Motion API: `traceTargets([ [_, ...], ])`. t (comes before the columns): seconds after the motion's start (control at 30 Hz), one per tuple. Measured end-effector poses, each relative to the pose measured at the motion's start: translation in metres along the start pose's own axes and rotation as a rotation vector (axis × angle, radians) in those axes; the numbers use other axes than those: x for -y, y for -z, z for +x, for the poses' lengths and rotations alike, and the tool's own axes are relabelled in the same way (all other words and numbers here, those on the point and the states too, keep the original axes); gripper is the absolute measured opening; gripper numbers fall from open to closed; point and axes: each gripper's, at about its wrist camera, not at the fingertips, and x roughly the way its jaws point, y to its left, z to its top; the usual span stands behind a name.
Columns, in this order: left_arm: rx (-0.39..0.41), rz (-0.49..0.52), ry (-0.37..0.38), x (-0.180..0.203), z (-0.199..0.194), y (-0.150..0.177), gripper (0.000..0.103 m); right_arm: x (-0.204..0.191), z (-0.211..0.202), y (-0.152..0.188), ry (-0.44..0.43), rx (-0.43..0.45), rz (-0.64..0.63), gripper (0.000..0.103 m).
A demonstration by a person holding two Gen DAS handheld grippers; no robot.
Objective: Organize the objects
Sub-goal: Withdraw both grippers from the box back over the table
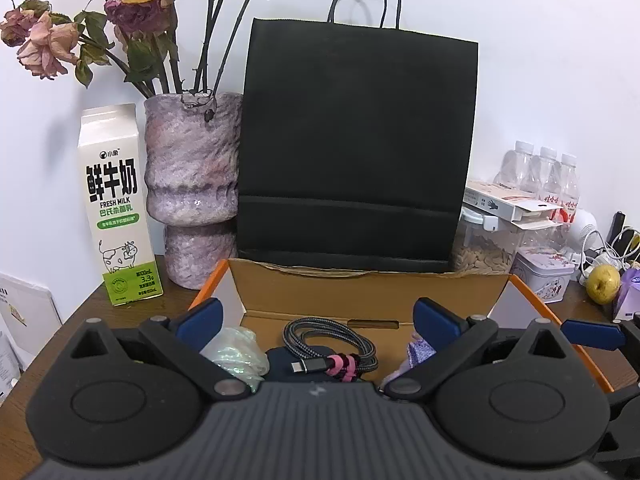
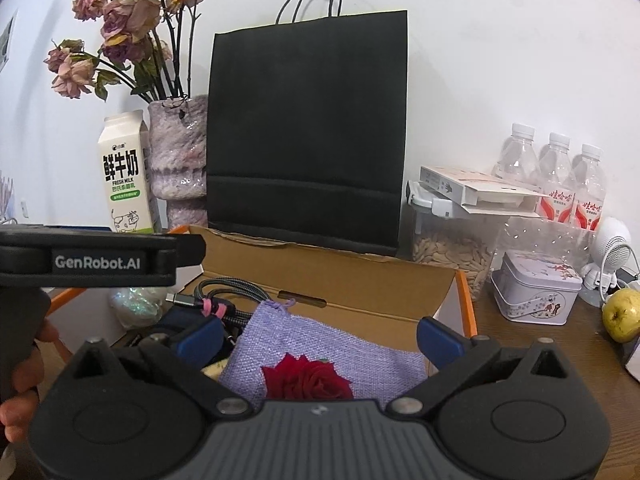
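Grippers both hovering at near edge of open orange-rimmed cardboard box (image 1: 360, 294). Left gripper (image 1: 316, 320) fingers standing wide, gripping nothing, over coiled grey braided cable (image 1: 332, 342) lying inside box. Right gripper (image 2: 318, 334) fingers standing wide, empty, over lilac woven pouch with red rose (image 2: 320, 356) resting in box. Tall black paper bag (image 1: 356, 140) crowding box's far wall. Box sitting between milk carton (image 1: 116, 204) and small lilac tin (image 2: 536, 292); bare tabletop showing near both.

Coiled braided cable (image 1: 332, 346) and lilac rose pouch (image 2: 320, 350) lie in open cardboard box (image 1: 360, 296).
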Motion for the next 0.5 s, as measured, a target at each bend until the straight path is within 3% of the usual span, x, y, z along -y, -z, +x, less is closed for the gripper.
traceTargets([
  [0.5,0.044,-0.005,0.016,0.004,-0.039,0.004,0.103,-0.001,-0.024,0.001,0.002,0.023,0.001,0.103],
])
